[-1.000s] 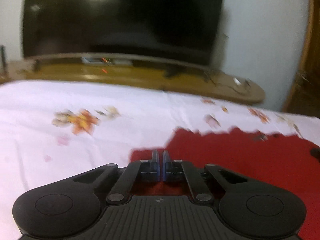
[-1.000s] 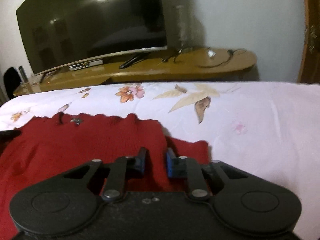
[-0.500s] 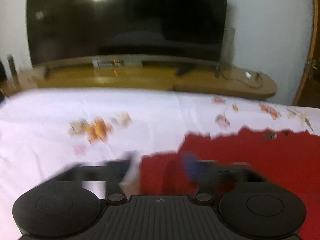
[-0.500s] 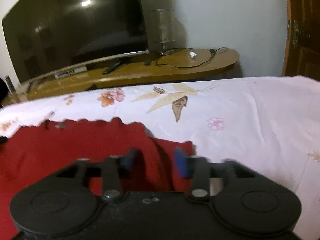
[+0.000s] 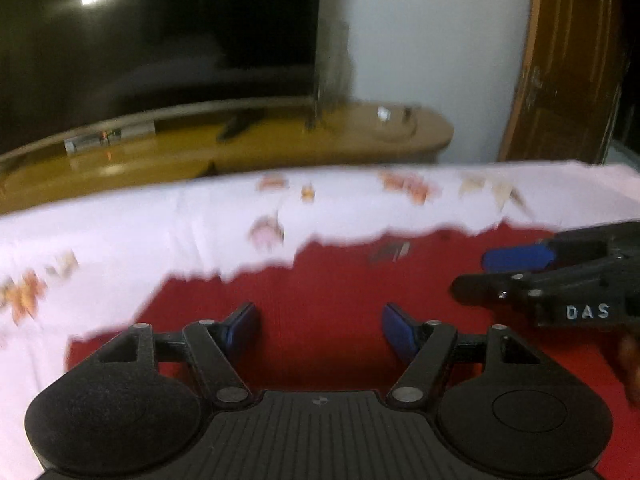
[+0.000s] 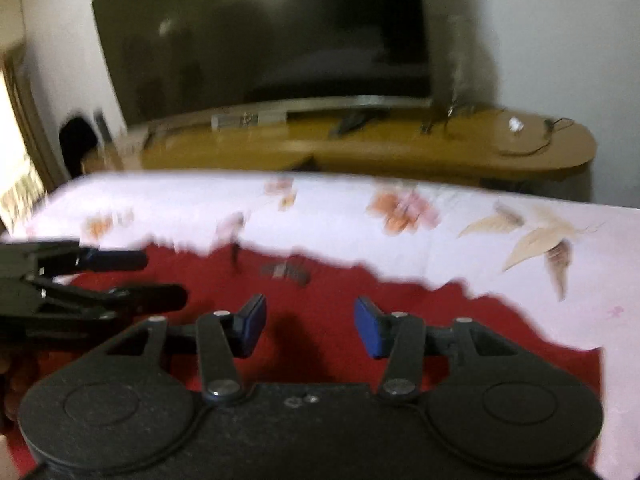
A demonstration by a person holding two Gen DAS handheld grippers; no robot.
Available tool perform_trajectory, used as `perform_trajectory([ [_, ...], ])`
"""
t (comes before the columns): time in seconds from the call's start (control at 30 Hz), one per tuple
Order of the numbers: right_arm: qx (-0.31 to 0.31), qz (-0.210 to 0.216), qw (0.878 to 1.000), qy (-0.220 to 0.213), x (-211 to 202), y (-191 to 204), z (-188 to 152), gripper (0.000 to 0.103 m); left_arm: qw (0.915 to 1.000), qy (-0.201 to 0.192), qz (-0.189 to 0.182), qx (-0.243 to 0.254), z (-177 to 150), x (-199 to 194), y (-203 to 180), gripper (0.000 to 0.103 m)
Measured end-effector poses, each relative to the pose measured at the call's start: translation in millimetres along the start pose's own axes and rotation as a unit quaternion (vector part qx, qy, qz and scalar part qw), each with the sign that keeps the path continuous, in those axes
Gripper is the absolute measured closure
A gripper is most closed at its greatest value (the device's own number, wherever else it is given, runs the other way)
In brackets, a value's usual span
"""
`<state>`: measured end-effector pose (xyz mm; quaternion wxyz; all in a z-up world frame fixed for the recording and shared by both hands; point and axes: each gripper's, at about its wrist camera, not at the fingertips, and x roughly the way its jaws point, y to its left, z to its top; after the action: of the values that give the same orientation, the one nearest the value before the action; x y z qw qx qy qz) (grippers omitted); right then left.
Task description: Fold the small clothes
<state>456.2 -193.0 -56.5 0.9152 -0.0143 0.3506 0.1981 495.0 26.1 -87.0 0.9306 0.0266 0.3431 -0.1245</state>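
Red knit garment (image 5: 328,280) flat on floral sheet (image 5: 160,224); left gripper (image 5: 320,326), right gripper (image 6: 310,320) released.

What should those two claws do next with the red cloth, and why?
Probably lower each onto an edge of the red garment and pinch it for the next fold. The left gripper and right gripper have just opened; their jaws stand apart with nothing clamped, above cloth spread on the flowered sheet.

Floral bedsheet (image 6: 460,248) carries the red garment (image 6: 320,300).
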Motion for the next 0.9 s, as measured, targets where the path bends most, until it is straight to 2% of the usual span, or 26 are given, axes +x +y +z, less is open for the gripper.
perform_trajectory([
  [0.07,-0.034,-0.009,0.999,0.008,8,4,-10,0.054,0.9999,-0.013,-0.008,-0.005,-9,-4,9,0.034],
  [0.1,-0.049,-0.013,0.999,0.006,6,3,-14,0.054,0.9999,-0.014,-0.001,-0.001,-11,-8,15,0.034],
  [0.17,-0.051,-0.013,0.999,0.003,-6,-11,-17,0.054,0.9996,-0.015,0.024,0.011,-18,-15,23,0.033],
  [0.2,-0.044,-0.012,0.999,0.001,-12,-23,-18,0.053,0.9997,-0.015,0.021,0.000,-22,-20,35,0.033],
  [0.27,-0.044,-0.077,0.996,0.000,-24,-49,-25,0.055,0.9992,-0.020,0.025,-0.022,-30,-31,57,0.033],
  [0.3,-0.027,-0.091,0.995,-0.010,-34,-67,-31,0.055,0.9991,-0.023,0.022,-0.030,-33,-34,65,0.033],
  [0.37,0.024,-0.092,0.995,-0.013,-44,-94,-37,0.055,0.9983,-0.025,0.015,-0.051,-32,-32,75,0.033],
  [0.43,0.032,-0.088,0.995,-0.017,-46,-101,-41,0.053,0.9988,-0.020,0.035,-0.029,-29,-24,67,0.031],
  [0.53,0.030,-0.102,0.994,-0.019,-46,-91,-38,0.052,0.9981,-0.021,0.056,-0.013,-26,-29,58,0.030],
  [0.6,0.035,-0.105,0.993,-0.034,-61,-83,-36,0.051,0.9971,-0.042,0.064,0.004,-23,-46,50,0.030],
  [0.63,0.030,-0.091,0.994,-0.050,-72,-78,-36,0.051,0.9968,-0.054,0.058,0.010,-23,-55,45,0.030],
  [0.7,0.010,-0.058,0.996,-0.062,-86,-59,-35,0.051,0.9977,-0.065,0.022,-0.001,-25,-68,34,0.030],
  [0.77,-0.015,-0.017,0.998,-0.050,-83,-33,-35,0.051,0.9983,-0.058,-0.009,0.002,-26,-69,12,0.030],
  [0.9,-0.061,0.009,0.998,-0.021,-62,16,-41,0.051,0.9986,-0.035,-0.025,0.030,-30,-61,-30,0.030],
])
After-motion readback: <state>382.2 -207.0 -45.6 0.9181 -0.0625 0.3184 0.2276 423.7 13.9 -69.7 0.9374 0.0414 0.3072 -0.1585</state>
